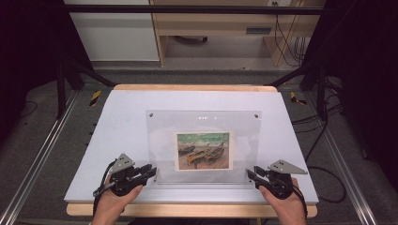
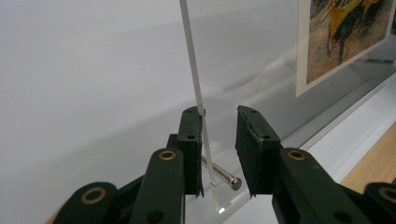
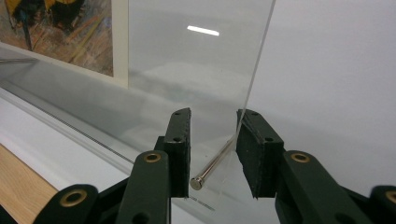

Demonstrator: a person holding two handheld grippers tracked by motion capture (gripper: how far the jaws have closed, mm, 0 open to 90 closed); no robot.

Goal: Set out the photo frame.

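The frame (image 1: 155,140) is clear, glossy plastic, smooth; its pin (image 2: 219,171) is polished metal; the picture (image 1: 203,151) is matt paper; the bench (image 1: 122,122) top is matt white, its edge bare wood.

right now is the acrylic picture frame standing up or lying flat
Standing up: the acrylic picture frame rises on its lower edge from the table, its clear panel upright in both gripper views.

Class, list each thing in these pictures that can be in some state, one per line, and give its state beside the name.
Acrylic frame: upright on the table, its lower corners between the jaws.
Painting print: flat inside the frame, facing the person.
Left gripper: jaws straddle the frame's edge, one pad touching it, a gap on the other side.
Right gripper: jaws straddle the frame's edge, gap on one side.
Metal pin: seated through the frame's corner.
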